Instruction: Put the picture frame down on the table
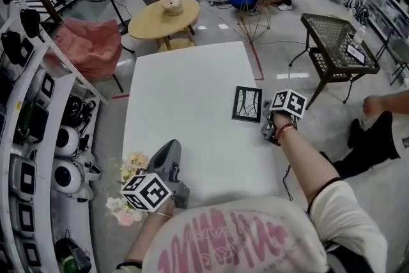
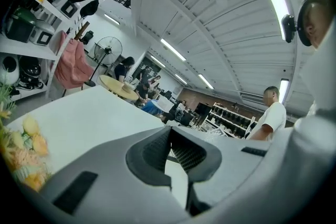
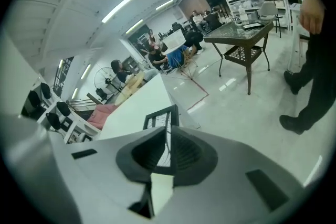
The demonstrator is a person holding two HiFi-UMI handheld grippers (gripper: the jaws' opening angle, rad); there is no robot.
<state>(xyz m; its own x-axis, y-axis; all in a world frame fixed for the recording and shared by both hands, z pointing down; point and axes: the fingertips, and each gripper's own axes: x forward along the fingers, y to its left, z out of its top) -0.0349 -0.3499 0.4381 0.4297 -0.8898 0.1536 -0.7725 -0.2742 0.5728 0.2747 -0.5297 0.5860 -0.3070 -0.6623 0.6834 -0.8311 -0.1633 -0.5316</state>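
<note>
The picture frame [image 1: 246, 104] is black, its white inside black-lined, and the table [image 1: 185, 112] white.

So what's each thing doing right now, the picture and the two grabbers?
picture frame: at the right edge of the white table, held by its edge; can't tell if it rests there yet.
right gripper: jaws shut on the picture frame, it seems.
left gripper: jaws shut, nothing held.
flowers: lying at the table's near left corner.

Left arm bent close to the body, left gripper [image 1: 171, 149] pointing forward, jaws together with nothing between them. Right arm stretched forward, right gripper [image 1: 264, 117] jaws closed, seemingly pinching the edge of the picture frame [image 1: 247, 103].
</note>
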